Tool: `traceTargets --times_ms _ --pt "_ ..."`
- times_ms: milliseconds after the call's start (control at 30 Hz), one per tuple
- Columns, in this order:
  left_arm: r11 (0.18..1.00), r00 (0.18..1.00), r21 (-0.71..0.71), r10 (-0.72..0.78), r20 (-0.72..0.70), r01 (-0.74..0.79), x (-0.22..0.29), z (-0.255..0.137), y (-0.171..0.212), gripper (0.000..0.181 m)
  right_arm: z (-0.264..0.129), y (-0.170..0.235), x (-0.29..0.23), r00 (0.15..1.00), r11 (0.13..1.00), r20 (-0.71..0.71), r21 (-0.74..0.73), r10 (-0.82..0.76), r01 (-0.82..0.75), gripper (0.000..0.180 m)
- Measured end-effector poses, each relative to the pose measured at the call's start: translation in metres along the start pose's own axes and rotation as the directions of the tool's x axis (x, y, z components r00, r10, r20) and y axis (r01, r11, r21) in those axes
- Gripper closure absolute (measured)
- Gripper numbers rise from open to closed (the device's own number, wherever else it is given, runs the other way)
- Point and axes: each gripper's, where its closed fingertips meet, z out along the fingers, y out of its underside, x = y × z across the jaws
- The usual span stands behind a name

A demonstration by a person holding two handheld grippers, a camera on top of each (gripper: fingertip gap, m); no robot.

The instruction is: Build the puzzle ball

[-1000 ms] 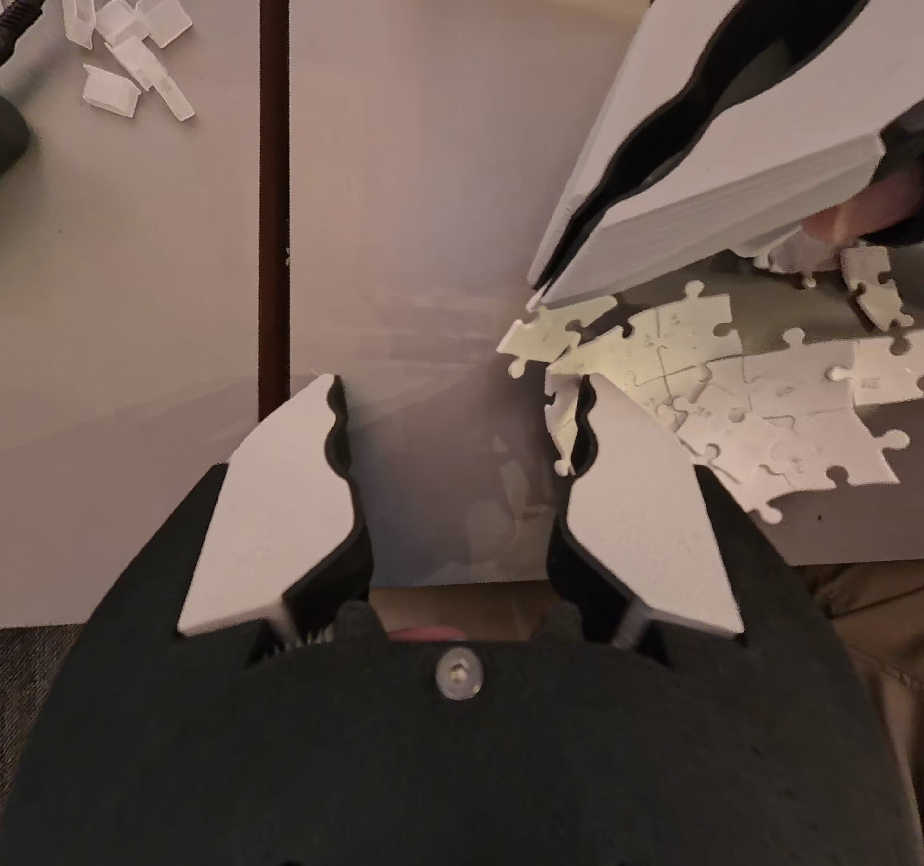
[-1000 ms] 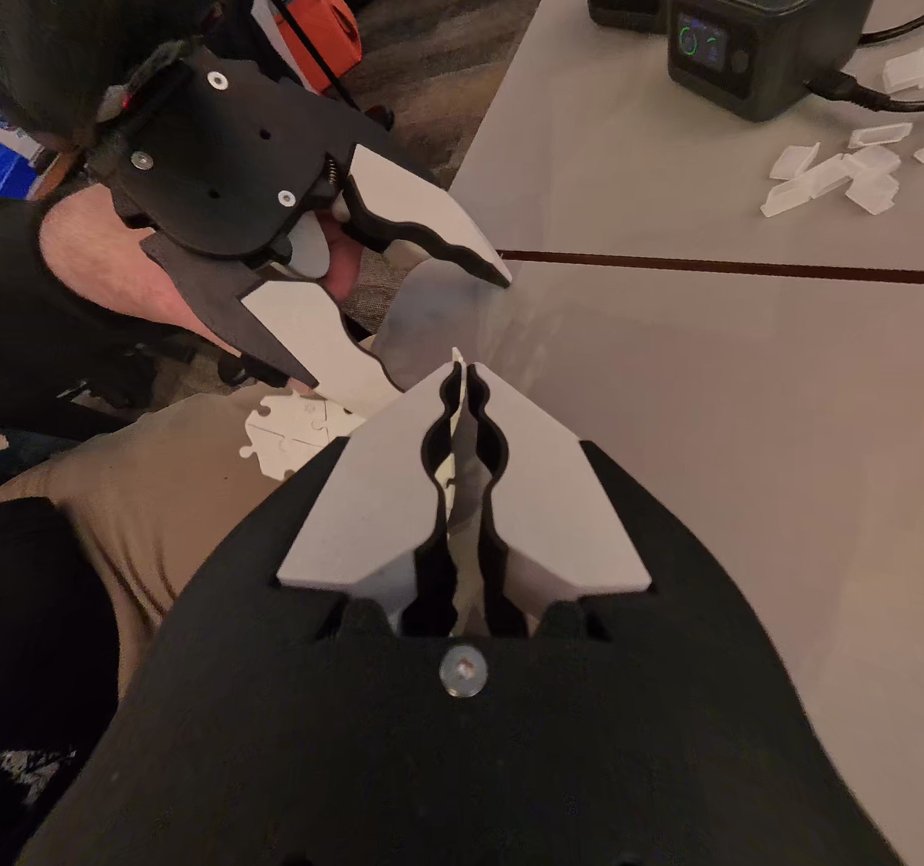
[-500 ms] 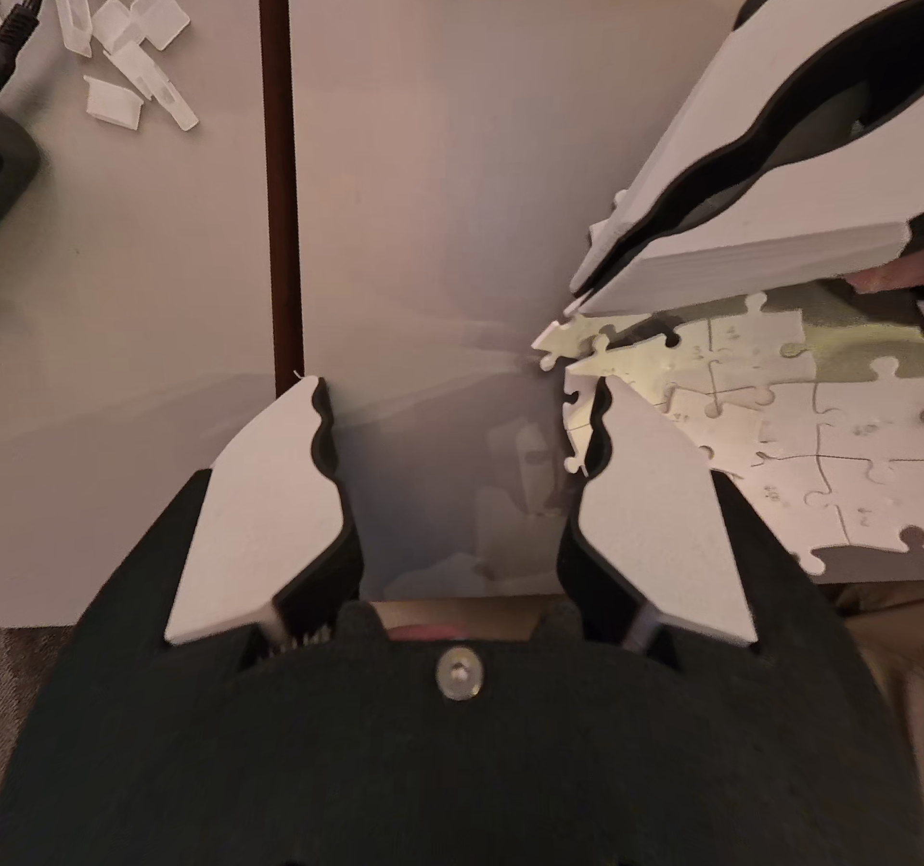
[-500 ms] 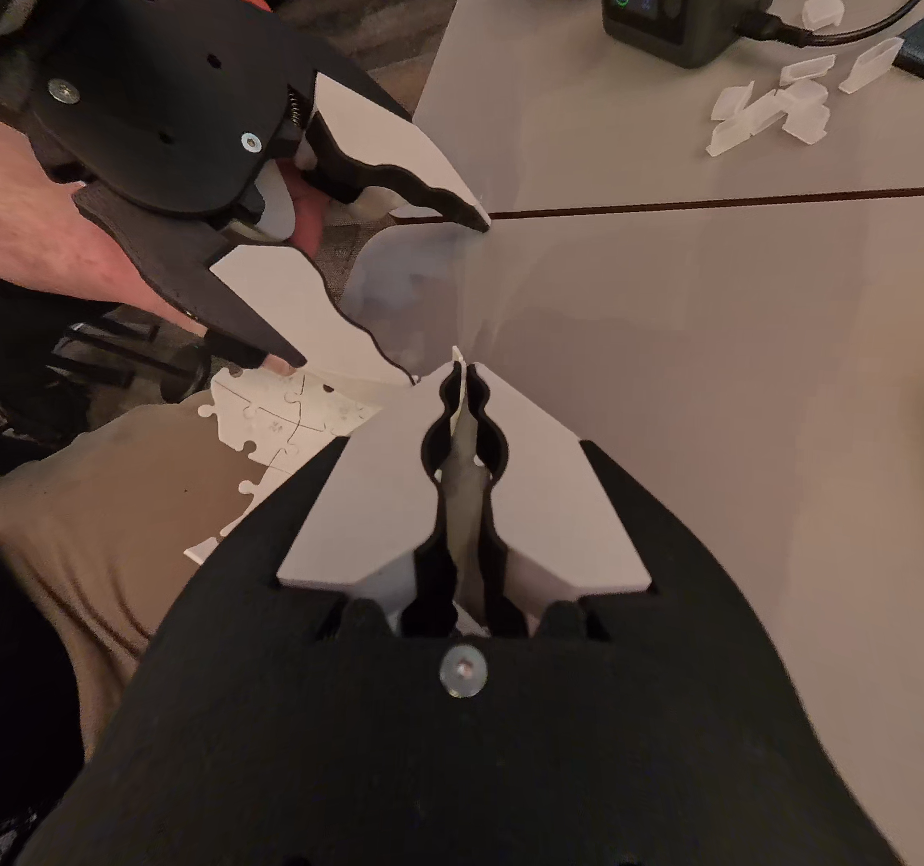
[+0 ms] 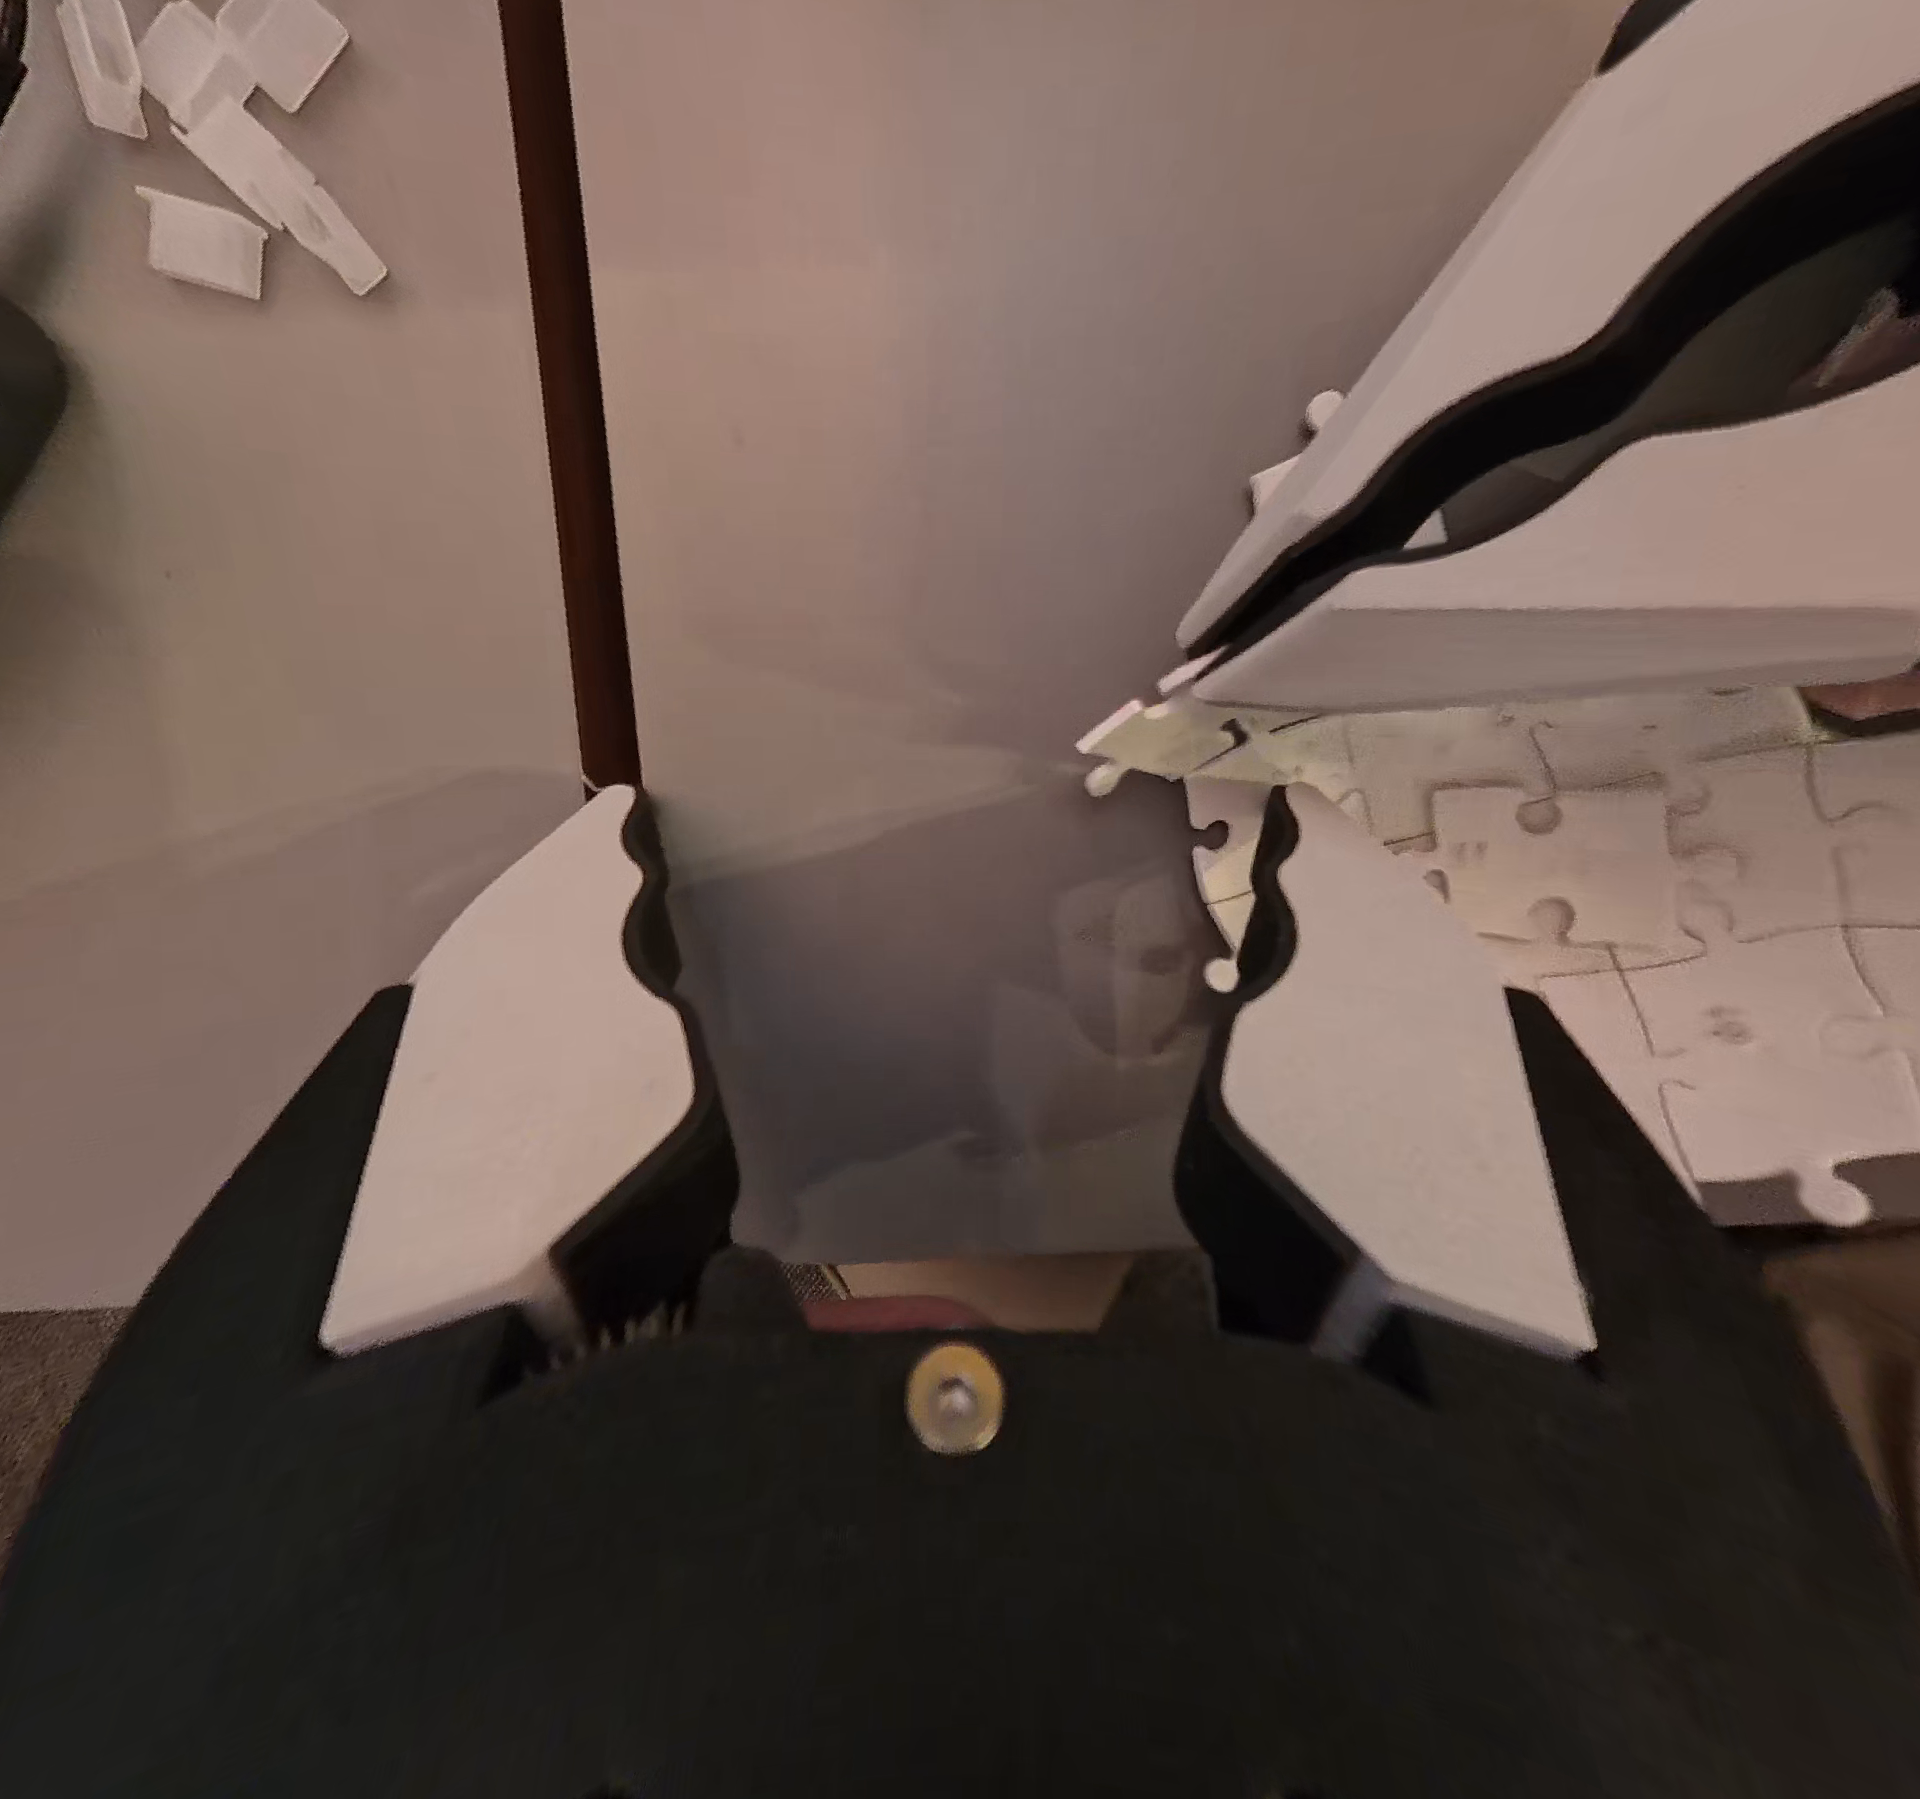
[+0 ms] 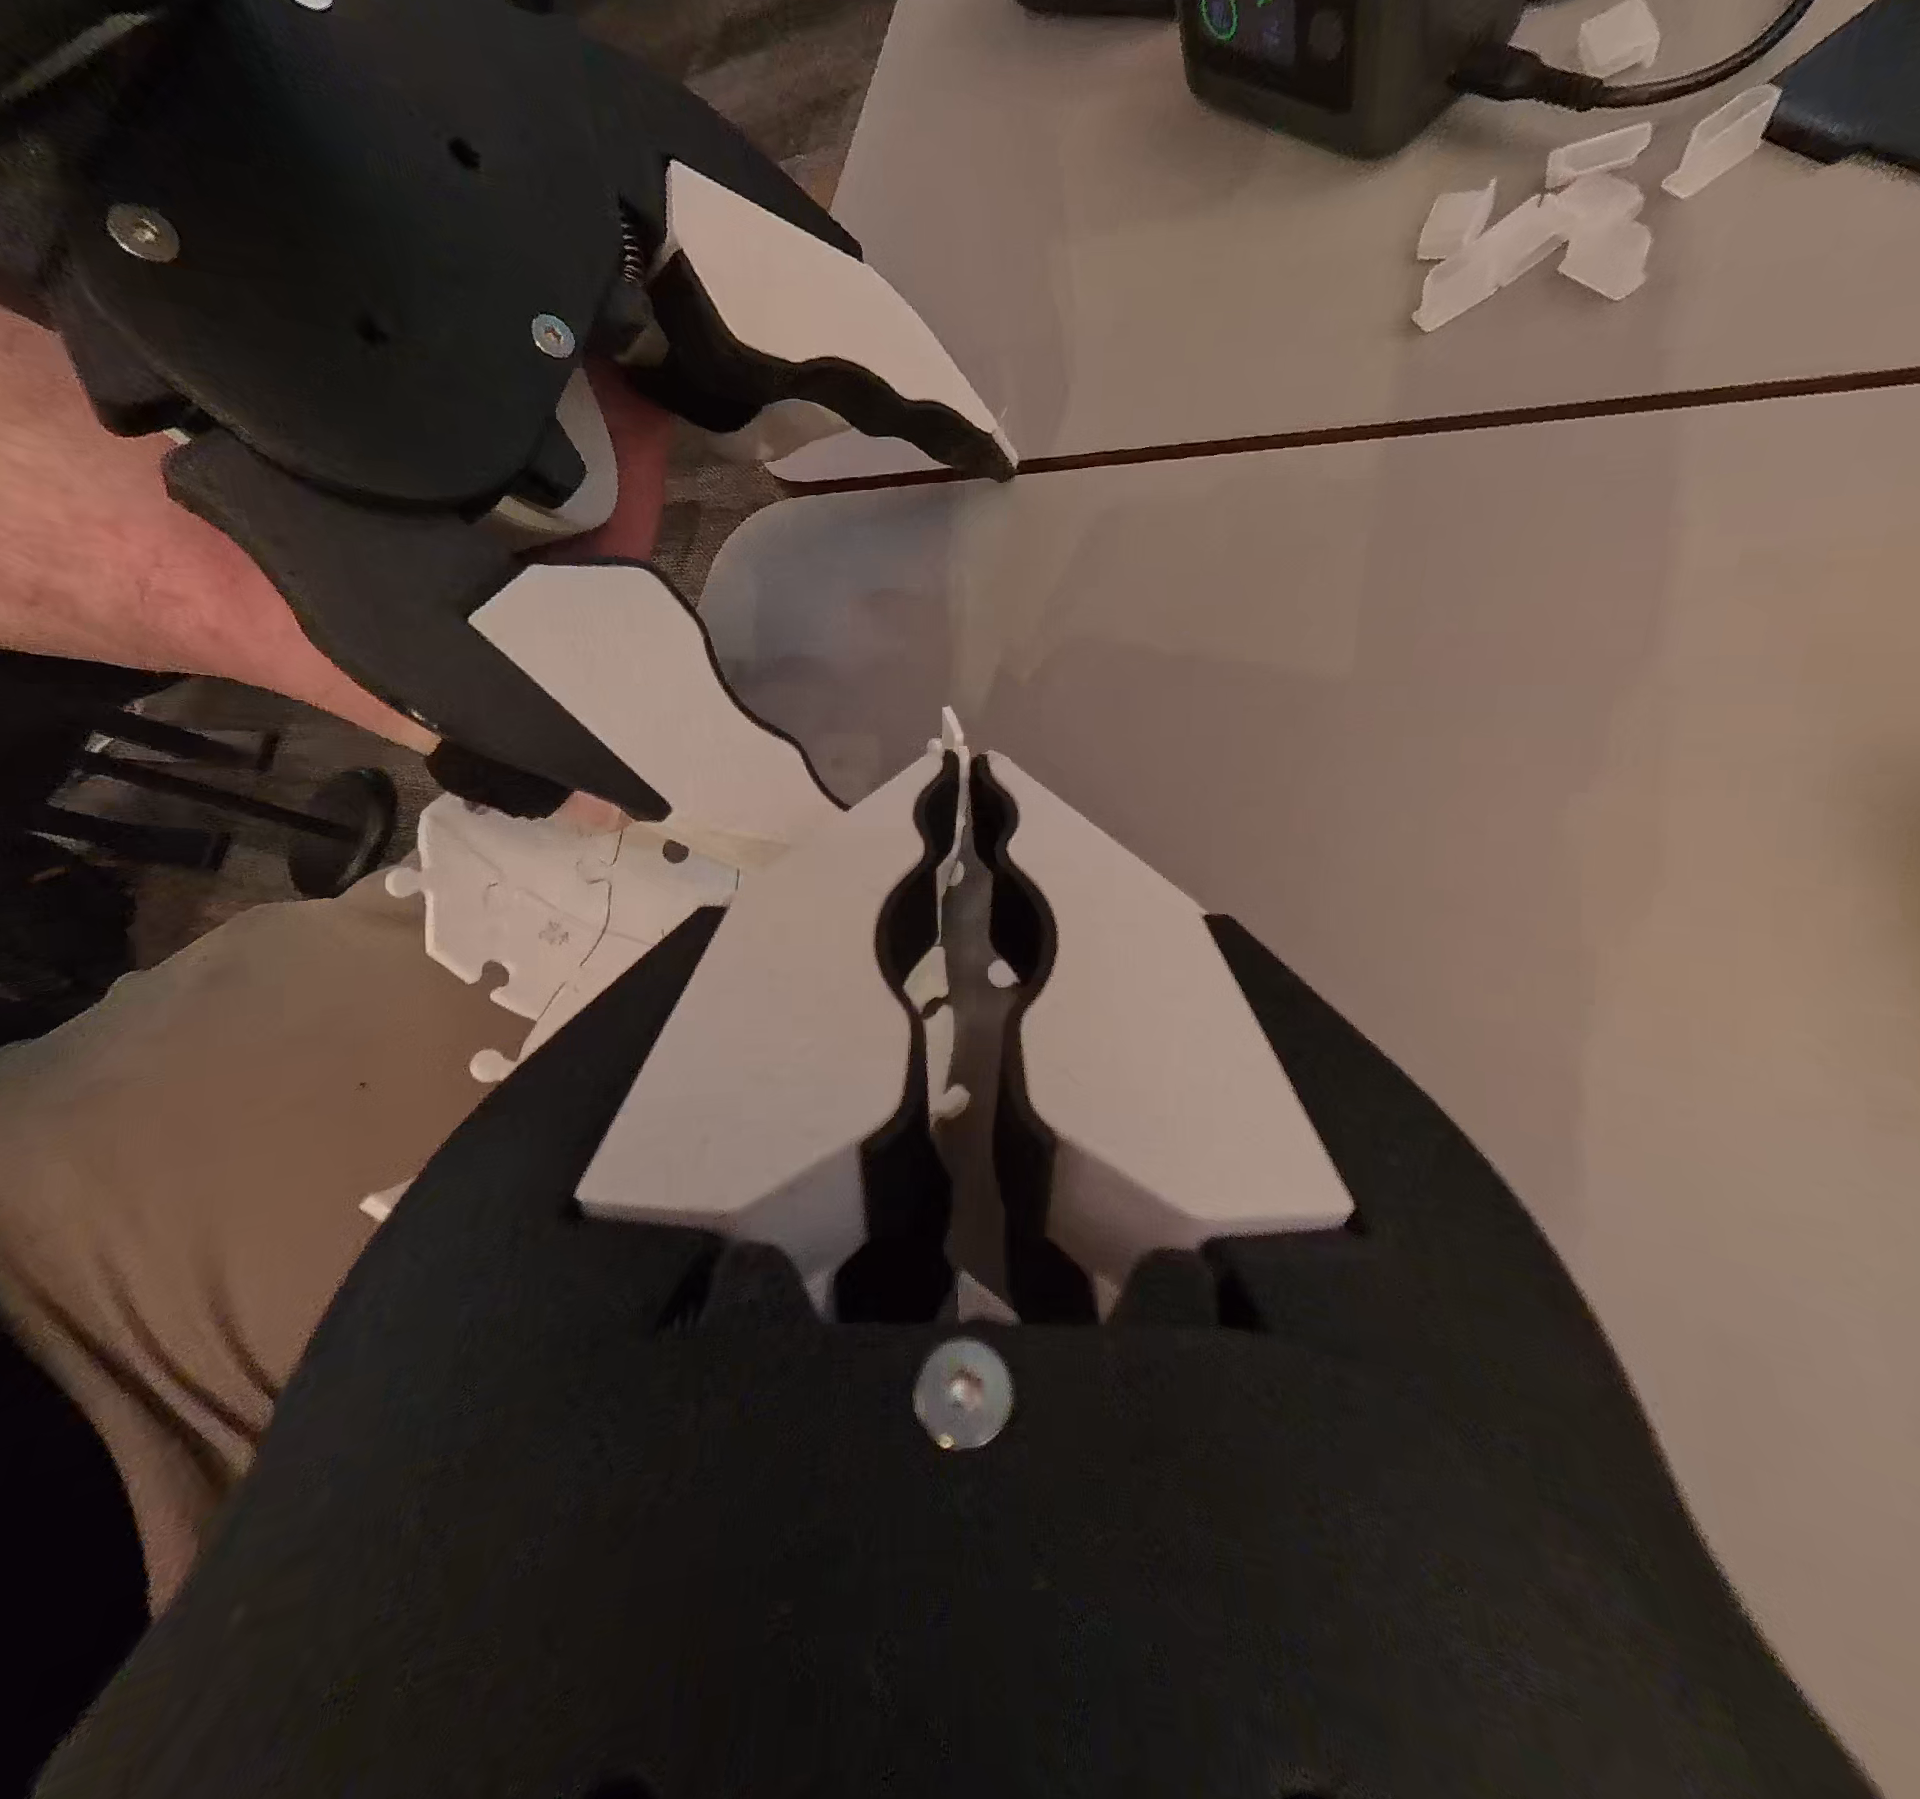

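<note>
A flat sheet of joined white puzzle pieces (image 5: 1558, 928) lies at the table's near edge, partly over it; it also shows in the right wrist view (image 6: 520, 908). My left gripper (image 5: 951, 804) is open and empty, with its right finger over the sheet's left edge. My right gripper (image 6: 956, 762) is shut on a thin white puzzle piece (image 6: 954, 736) held edge-up. In the left wrist view the right gripper (image 5: 1195, 648) comes in from the upper right, its tip just above the sheet's far left corner. The open left gripper (image 6: 925, 627) shows in the right wrist view.
Small translucent plastic caps (image 5: 208, 118) lie at the far left, also in the right wrist view (image 6: 1538, 222). Two dark devices with lit screens (image 6: 1278, 14) and a cable stand behind them. A dark seam (image 5: 561, 347) splits the grey tabletop. A tan trouser leg (image 6: 208, 1178) is below the edge. There is about 4 centimetres between the tips of the two grippers. The left tips stand about 8 centimetres off the dark seam (image 5: 561, 347).
The two grippers have come closer together at the sheet's left edge. The right gripper's tip sits lower and more to the right in the left view. Both grips are unchanged.
</note>
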Motion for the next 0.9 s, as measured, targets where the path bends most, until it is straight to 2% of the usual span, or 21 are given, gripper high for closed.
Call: traceTargets --times_ms 567,900 --pt "1.000 1.000 0.011 -0.014 -0.008 0.014 0.000 0.000 -0.001 0.073 -0.004 0.022 0.003 0.999 0.992 -0.023 -0.121 -0.041 0.038 0.172" --pt "1.000 1.000 0.010 -0.011 -0.004 0.011 -0.001 0.001 -0.001 0.075 -0.007 0.029 0.008 0.987 0.962 -0.043 -0.231 -0.157 0.143 0.167"
